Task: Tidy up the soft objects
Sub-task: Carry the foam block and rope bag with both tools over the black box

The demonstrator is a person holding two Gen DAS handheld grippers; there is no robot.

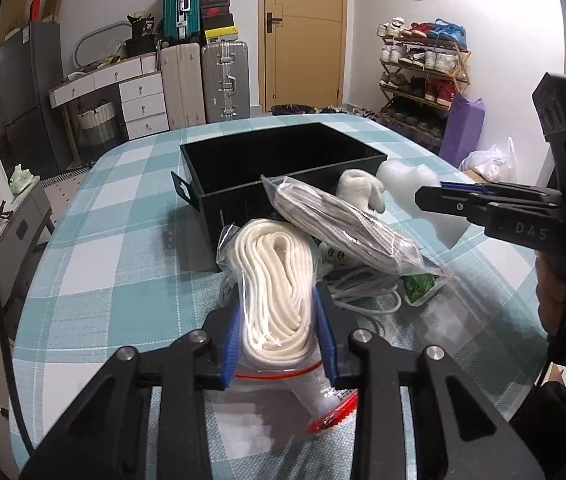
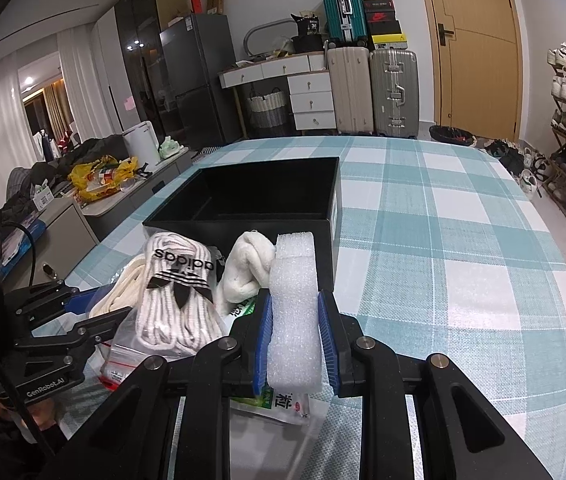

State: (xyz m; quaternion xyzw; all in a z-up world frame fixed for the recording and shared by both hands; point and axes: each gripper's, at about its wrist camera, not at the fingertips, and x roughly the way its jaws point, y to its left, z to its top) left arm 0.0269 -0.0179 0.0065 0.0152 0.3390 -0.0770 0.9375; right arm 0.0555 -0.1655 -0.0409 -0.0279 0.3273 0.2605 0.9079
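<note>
Both grippers hold soft things, in front of the black box.

The left gripper (image 1: 281,340) is closed on the bag of white rope (image 1: 273,292), and the right gripper (image 2: 295,340) is nearly closed on the foam sheet (image 2: 294,308). I think each one should be lifted straight up, clear of the pile, then lowered over the wall of the black box (image 2: 243,216). Its inside looks empty. The sock bag (image 2: 179,292) and the plush toy (image 2: 245,272) lie just beside it.
</note>
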